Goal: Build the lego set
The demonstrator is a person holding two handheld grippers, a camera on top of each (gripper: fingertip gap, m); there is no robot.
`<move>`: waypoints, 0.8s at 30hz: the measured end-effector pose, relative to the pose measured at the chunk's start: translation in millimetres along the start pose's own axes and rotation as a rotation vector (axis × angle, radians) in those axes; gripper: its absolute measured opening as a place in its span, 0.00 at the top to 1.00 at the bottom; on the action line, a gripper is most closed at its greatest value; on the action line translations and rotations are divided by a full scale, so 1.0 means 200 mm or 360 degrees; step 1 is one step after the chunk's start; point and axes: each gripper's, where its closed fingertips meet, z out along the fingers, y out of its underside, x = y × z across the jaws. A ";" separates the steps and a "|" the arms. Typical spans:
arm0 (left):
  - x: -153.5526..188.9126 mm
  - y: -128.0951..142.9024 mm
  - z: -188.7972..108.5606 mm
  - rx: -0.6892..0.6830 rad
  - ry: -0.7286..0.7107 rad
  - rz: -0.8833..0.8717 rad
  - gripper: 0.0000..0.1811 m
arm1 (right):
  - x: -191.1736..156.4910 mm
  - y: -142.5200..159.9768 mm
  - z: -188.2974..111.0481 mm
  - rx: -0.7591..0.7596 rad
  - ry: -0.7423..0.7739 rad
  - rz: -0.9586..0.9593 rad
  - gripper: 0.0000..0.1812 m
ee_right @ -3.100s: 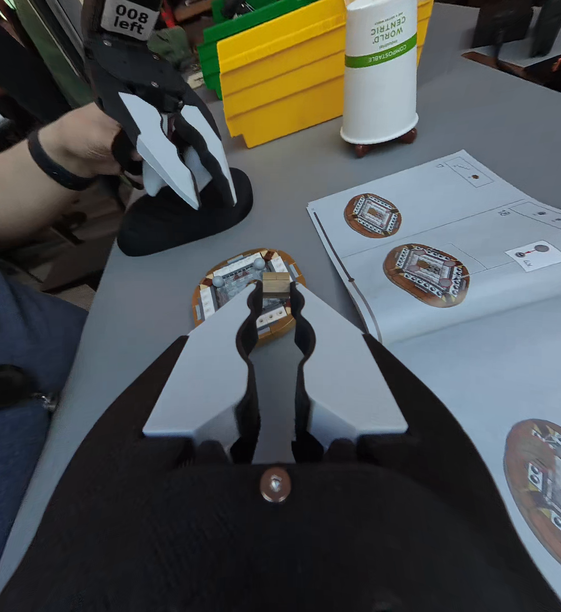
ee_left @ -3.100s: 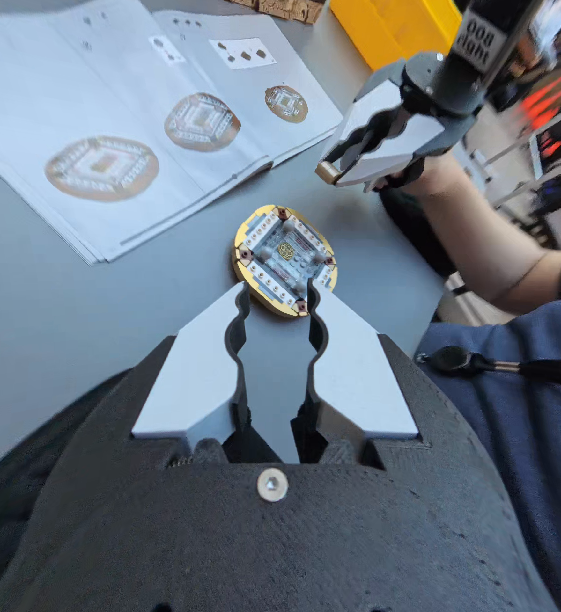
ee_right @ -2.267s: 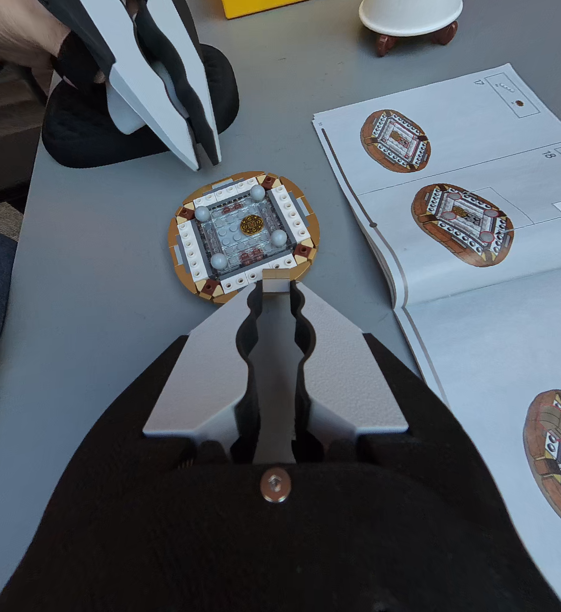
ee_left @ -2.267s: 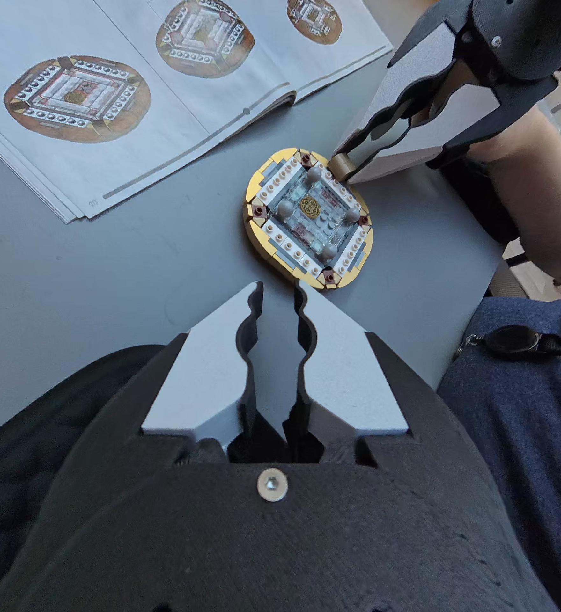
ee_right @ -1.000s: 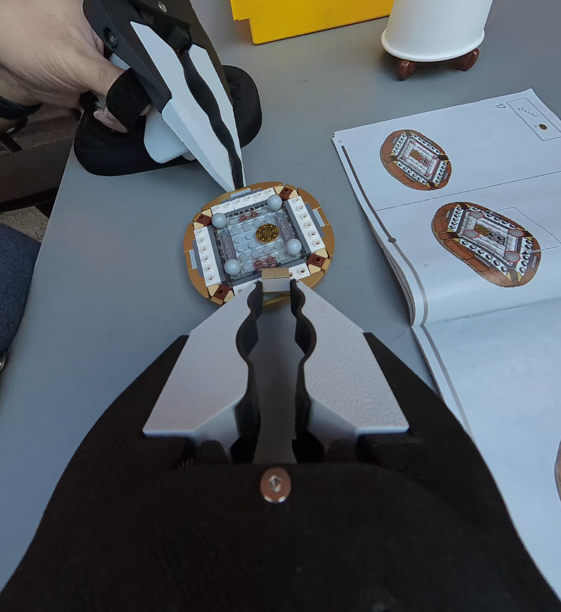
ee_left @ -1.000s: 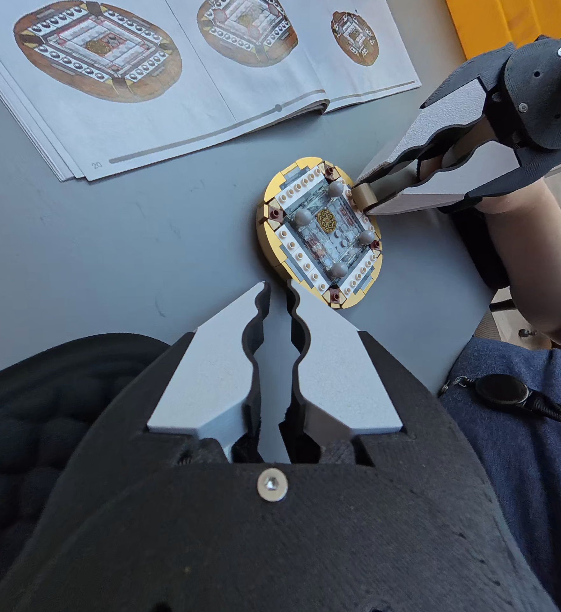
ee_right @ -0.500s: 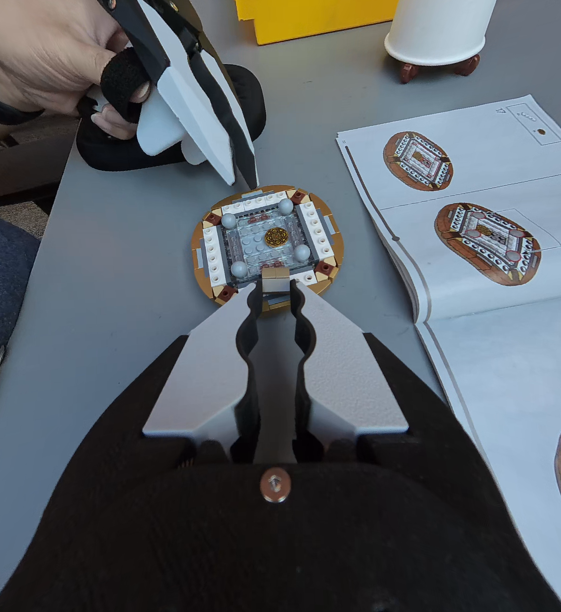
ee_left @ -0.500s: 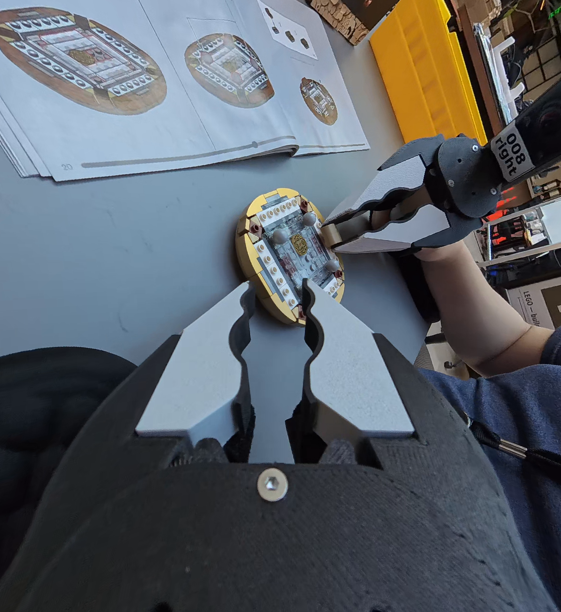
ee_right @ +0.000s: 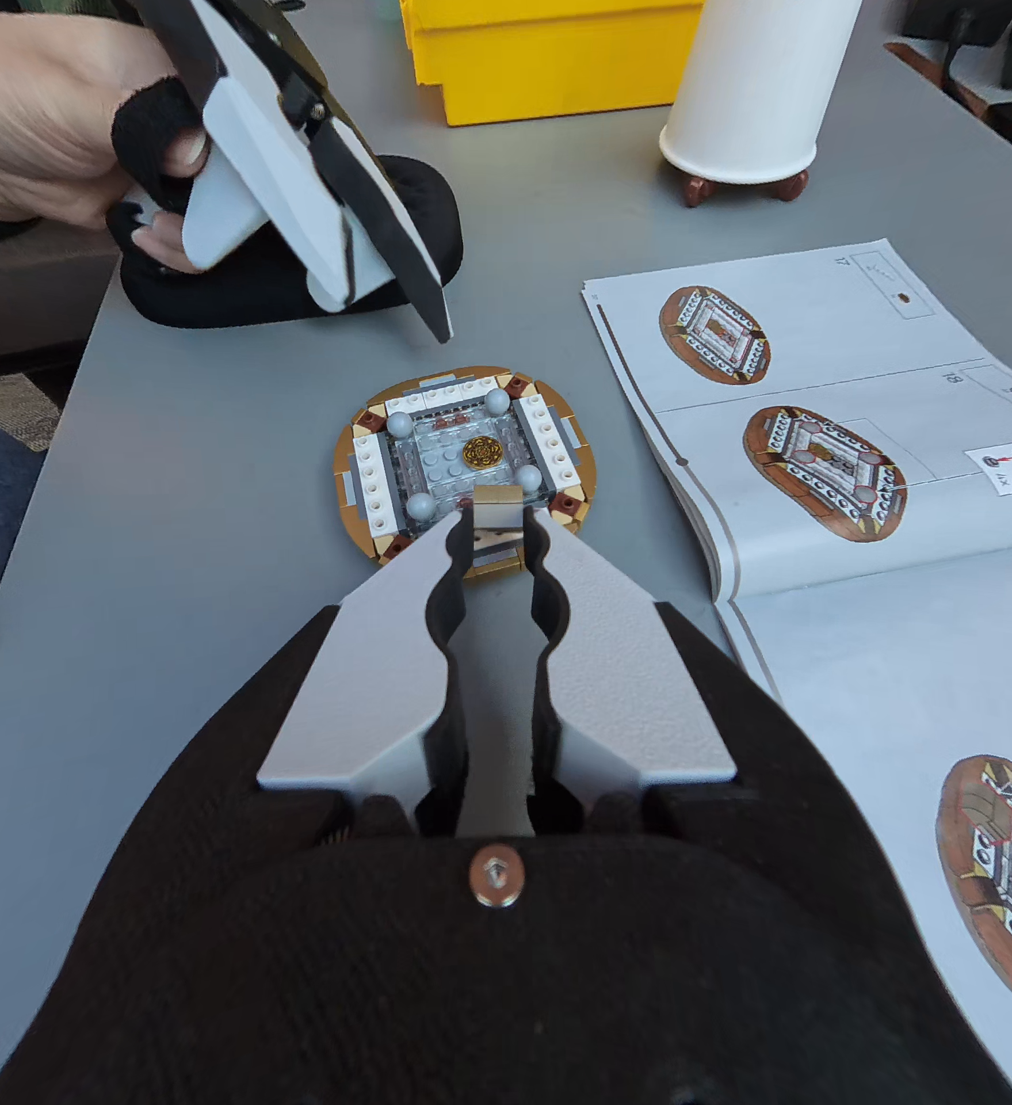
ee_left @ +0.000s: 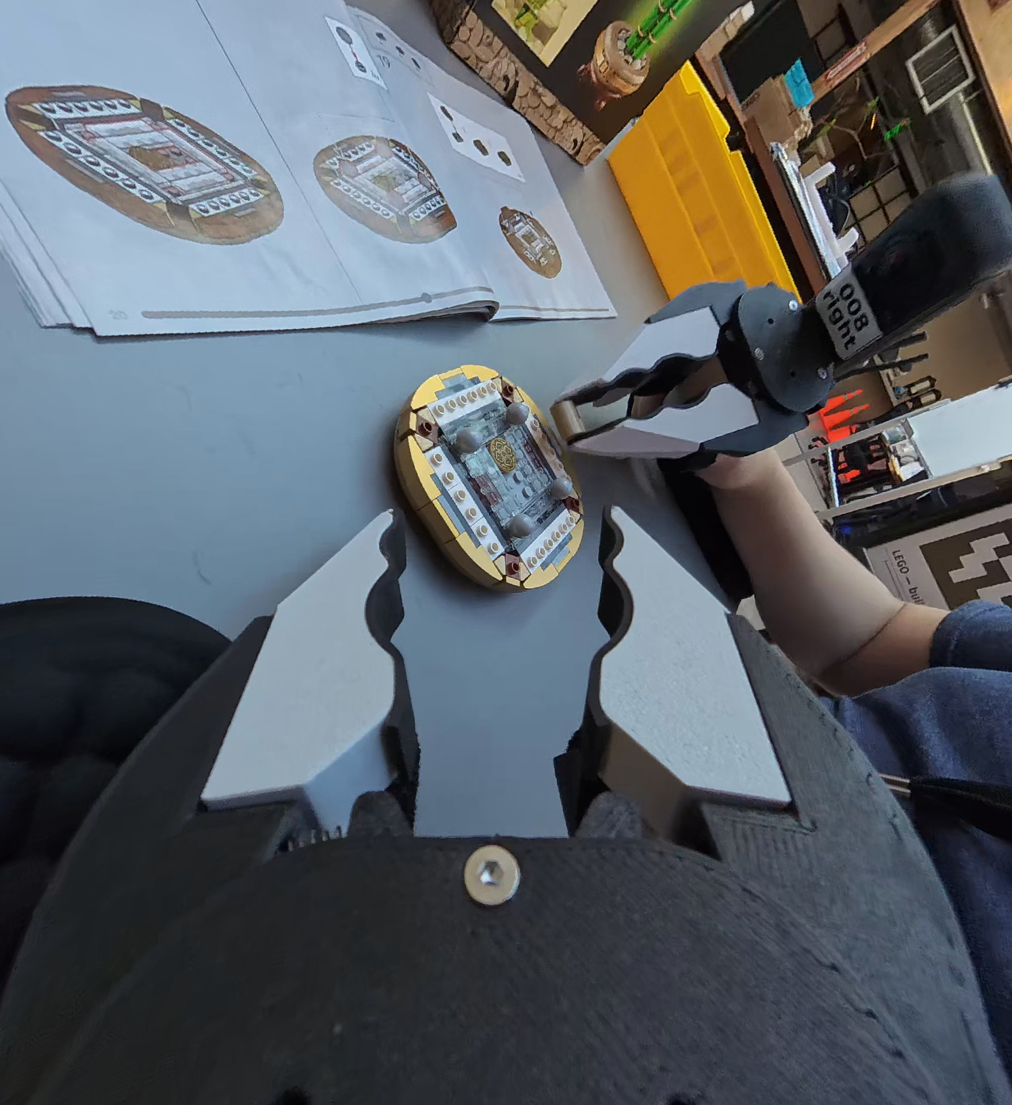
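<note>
Placement step: right claw (ee_right: 496,526) grips a tan brick (ee_right: 496,501) at the near edge of the round lego base (ee_right: 464,460) on the table (ee_right: 192,538); left claw (ee_left: 497,526), spread empty, should brace it.

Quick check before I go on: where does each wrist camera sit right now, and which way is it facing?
Left wrist view: sits behind the open left gripper, facing the round lego base, with the instruction booklet beyond; a forearm and blue sleeve show on the right.
Right wrist view: sits behind the right gripper, shut on a tan brick over the base's near edge; the hand on the other gripper shows.
Shared: base, booklet, yellow bin, each other's gripper.
</note>
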 end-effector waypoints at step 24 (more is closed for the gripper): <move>-0.10 0.16 0.03 -0.0568 -0.0394 0.1360 0.60 | 0.02 0.05 -0.05 -0.0038 -0.0030 -0.0043 0.91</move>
